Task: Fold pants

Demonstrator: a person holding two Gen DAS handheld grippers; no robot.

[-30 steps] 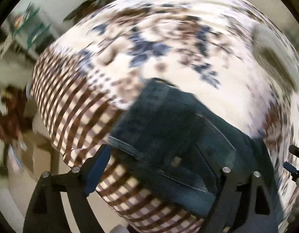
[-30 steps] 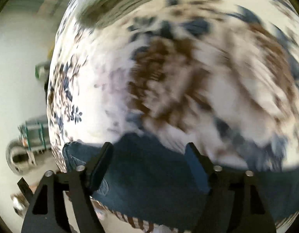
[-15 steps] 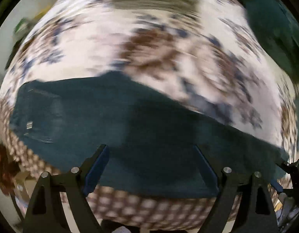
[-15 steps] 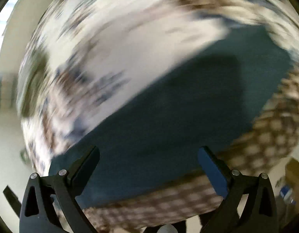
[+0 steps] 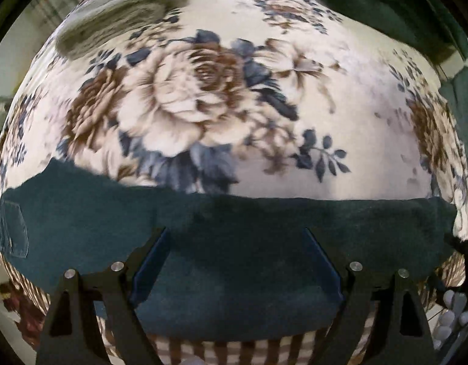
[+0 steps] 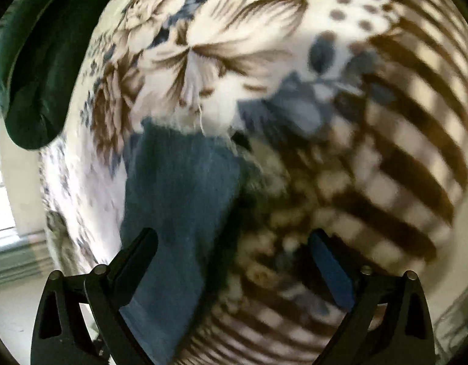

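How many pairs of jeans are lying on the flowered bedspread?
1: the jeans lie along the bedspread's near edge, under both grippers. More may be out of view.

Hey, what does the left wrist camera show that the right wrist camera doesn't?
Only the left wrist view shows the jeans laid out full length, with a back pocket at the far left, plus a grey-green cloth at the top. Only the right wrist view shows a window and the leg end with its frayed hem. Both show the floral blanket, its striped border, a dark green cushion, and open jaws holding nothing: left gripper, right gripper.
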